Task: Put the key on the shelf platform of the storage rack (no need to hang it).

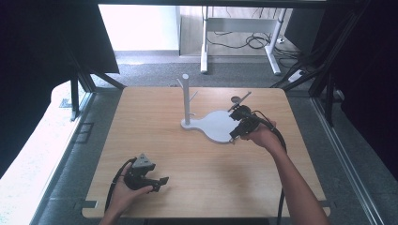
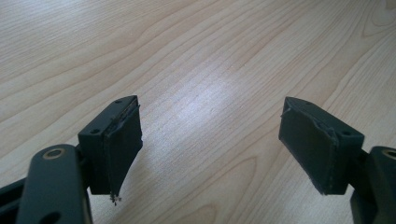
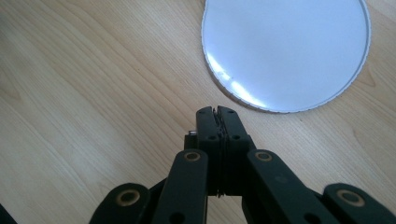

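Meanwhile, the right gripper (image 3: 218,111), jaws pressed together on nothing, hovers just short of the white stand base (image 3: 286,51) ahead of its tips.

My work surface is a light wooden table (image 1: 187,154) with a pale, streaked grain and rounded corners, standing on grey carpet. A single white stand (image 1: 213,124) rests directly on it, toward the far right of centre: a flat base with one small lobe and one large round disc, the edge of which lies on the boards just ahead in my right gripper view. A white post (image 1: 186,98) with short pegs rises upright from the small lobe.
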Demonstrator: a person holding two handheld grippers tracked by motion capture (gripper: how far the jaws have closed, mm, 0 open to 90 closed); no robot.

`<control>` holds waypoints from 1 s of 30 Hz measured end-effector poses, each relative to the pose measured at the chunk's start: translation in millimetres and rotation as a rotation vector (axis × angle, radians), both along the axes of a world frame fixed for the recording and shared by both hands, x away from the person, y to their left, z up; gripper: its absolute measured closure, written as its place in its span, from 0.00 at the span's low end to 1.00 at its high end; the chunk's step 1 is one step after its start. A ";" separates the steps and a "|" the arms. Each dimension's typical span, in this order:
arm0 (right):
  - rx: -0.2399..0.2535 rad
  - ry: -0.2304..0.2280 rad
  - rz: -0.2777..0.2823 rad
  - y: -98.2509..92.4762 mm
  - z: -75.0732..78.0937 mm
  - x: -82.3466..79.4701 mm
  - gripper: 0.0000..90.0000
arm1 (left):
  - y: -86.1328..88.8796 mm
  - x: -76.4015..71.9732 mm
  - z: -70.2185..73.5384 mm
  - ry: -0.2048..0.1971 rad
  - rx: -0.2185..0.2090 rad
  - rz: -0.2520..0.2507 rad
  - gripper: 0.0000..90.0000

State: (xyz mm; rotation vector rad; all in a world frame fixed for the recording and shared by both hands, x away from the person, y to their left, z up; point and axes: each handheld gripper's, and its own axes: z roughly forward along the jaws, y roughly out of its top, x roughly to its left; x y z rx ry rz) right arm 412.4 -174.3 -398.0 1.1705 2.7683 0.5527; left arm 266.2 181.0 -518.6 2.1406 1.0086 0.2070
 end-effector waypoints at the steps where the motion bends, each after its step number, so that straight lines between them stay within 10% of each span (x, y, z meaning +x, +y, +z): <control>1: -0.003 -0.001 0.000 0.7 0.0 0.5 1.00 | 0.0 0.0 0.0 0.000 0.001 0.000 0.24; 30: 0.014 0.006 -0.022 9.7 -2.4 34.2 1.00 | 0.4 -0.8 2.2 -0.002 -0.008 -0.006 0.24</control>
